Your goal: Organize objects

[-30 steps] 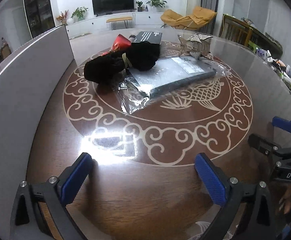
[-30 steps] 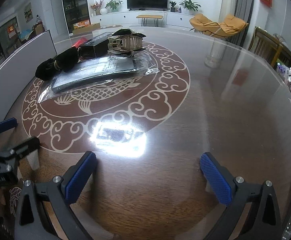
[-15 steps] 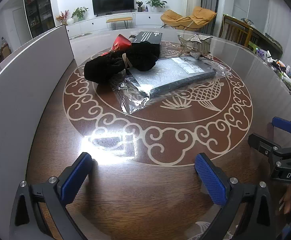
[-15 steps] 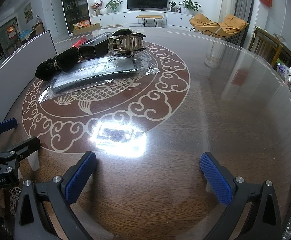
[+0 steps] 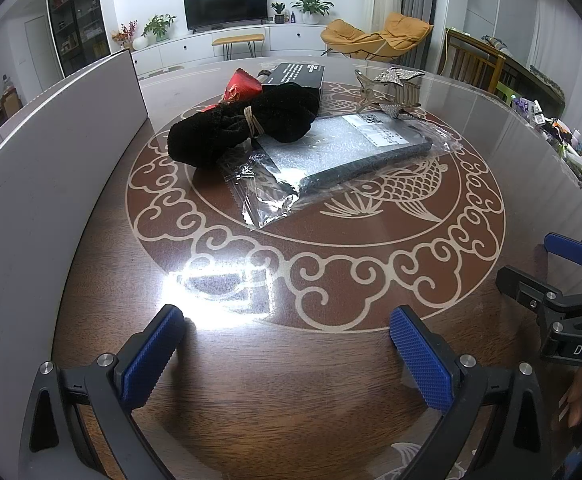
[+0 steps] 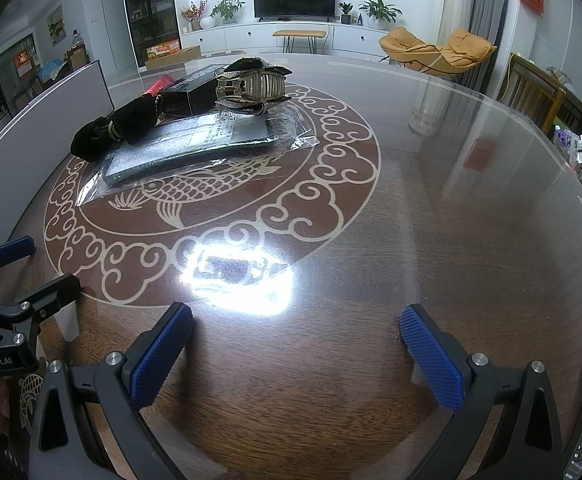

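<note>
So the round wooden table (image 5: 331, 380) with the fish-and-cloud pattern under glass is taking up pretty much everything, and a grey panel (image 5: 31, 220) is standing along its left edge. Both grippers are hovering low over the near side: the left gripper (image 5: 287, 350) is sitting with its blue pads spread wide and nothing between them, and the right gripper (image 6: 297, 350) is doing the same, fingers wide apart and holding nothing. All the stuff is lying bunched up at the far middle of the table, well apart from both grippers. A flat grey package in a clear plastic bag (image 5: 343, 152) is lying there, with a black fuzzy scrunchie (image 5: 243, 128) overlapping its left corner. A black box (image 5: 297, 76) is sitting just behind the scrunchie, a red packet (image 5: 243, 86) is poking out beside it, and a sparkly hair claw clip (image 5: 387, 90) is resting at the package's far end.
</note>
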